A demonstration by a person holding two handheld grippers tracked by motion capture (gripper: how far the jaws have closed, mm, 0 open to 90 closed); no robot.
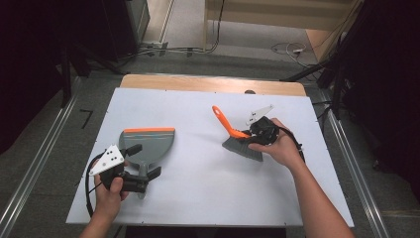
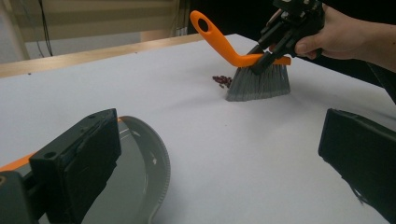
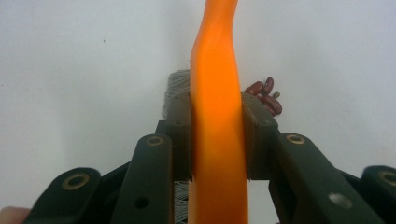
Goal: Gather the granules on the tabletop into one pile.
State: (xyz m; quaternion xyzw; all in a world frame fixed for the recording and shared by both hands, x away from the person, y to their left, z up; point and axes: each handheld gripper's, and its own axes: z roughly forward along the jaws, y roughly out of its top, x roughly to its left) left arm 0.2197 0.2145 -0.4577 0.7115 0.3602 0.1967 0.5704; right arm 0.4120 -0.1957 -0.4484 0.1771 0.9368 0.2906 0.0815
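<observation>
Right of centre, the right gripper (image 1: 253,134) pinches the orange-handled grey-bristled brush (image 1: 236,138) beside unswept small red beans (image 2: 222,80), while the spread left gripper (image 1: 140,165) straddles the grey plastic dustpan (image 1: 147,144) at lower left.

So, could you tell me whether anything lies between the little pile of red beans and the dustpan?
Nothing visible does. The beans sit beside the brush bristles, and only bare white table stretches from there to the dustpan.
</observation>
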